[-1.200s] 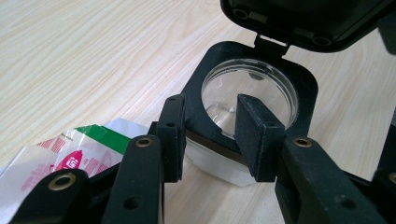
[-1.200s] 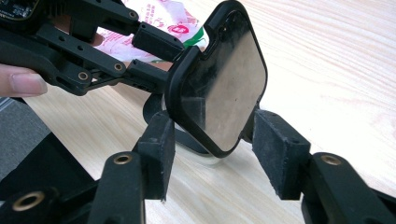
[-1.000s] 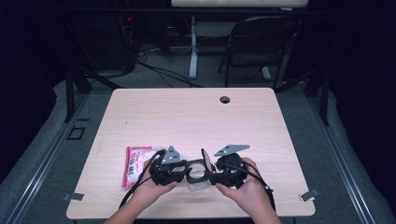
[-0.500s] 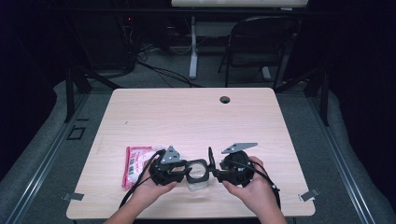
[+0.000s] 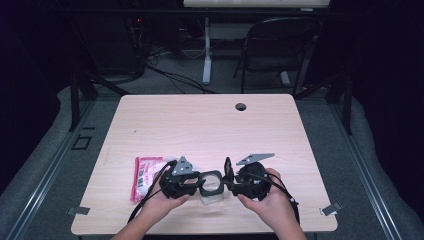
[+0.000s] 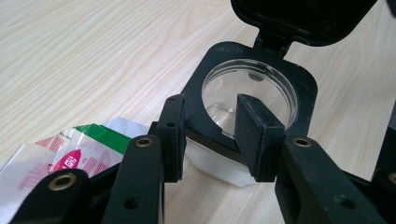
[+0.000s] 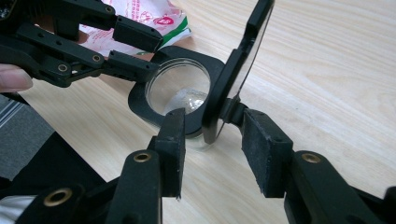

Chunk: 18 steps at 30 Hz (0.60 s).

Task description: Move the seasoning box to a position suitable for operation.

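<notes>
1. Both forearms in from the near edge, hands side by side, grippers pointed at each other.
2. Left gripper (image 5: pixel 196 181) level, jaws clamped on the black frame of a small lidded box (image 6: pixel 254 100).
3. Right gripper (image 5: pixel 229 180) opposite, jaws just reopened slightly, straddling the raised lid (image 7: pixel 238 70), pads apparently clear.

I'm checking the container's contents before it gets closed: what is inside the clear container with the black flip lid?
Through the container mouth only clear walls and pale glints show; no contents are discernible. The left gripper's fingers cover its near side.
</notes>
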{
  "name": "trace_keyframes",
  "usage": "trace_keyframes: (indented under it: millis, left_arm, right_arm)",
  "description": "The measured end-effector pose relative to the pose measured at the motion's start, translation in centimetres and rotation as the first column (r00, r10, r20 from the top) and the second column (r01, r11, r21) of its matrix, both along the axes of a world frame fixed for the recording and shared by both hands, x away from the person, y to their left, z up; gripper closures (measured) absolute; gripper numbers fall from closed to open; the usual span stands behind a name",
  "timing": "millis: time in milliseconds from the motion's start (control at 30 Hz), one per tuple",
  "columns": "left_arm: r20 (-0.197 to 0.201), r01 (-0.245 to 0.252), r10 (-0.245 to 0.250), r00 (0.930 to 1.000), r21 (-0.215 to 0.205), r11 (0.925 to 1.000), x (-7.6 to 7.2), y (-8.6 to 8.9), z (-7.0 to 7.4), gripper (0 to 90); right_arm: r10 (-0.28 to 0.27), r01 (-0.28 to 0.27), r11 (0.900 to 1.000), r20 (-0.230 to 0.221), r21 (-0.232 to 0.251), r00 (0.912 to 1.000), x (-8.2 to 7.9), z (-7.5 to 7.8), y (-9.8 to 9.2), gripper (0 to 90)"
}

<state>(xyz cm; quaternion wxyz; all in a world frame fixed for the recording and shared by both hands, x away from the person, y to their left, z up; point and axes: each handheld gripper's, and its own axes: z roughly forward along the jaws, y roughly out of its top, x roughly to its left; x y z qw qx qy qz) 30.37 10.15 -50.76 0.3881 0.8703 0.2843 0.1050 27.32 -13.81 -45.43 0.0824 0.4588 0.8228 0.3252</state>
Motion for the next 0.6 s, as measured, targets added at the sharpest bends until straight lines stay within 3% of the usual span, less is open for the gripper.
trace_keyframes:
  millis: [600]
  left_arm:
    - [0.004, -0.002, 0.002, 1.0, -0.011, 0.9999, -0.12, 0.24, 0.08, 59.7]
  right_arm:
    - [-0.009, 0.009, 1.0, -0.016, -0.004, 0.9998, 0.64, -0.73, 0.12, 77.1]
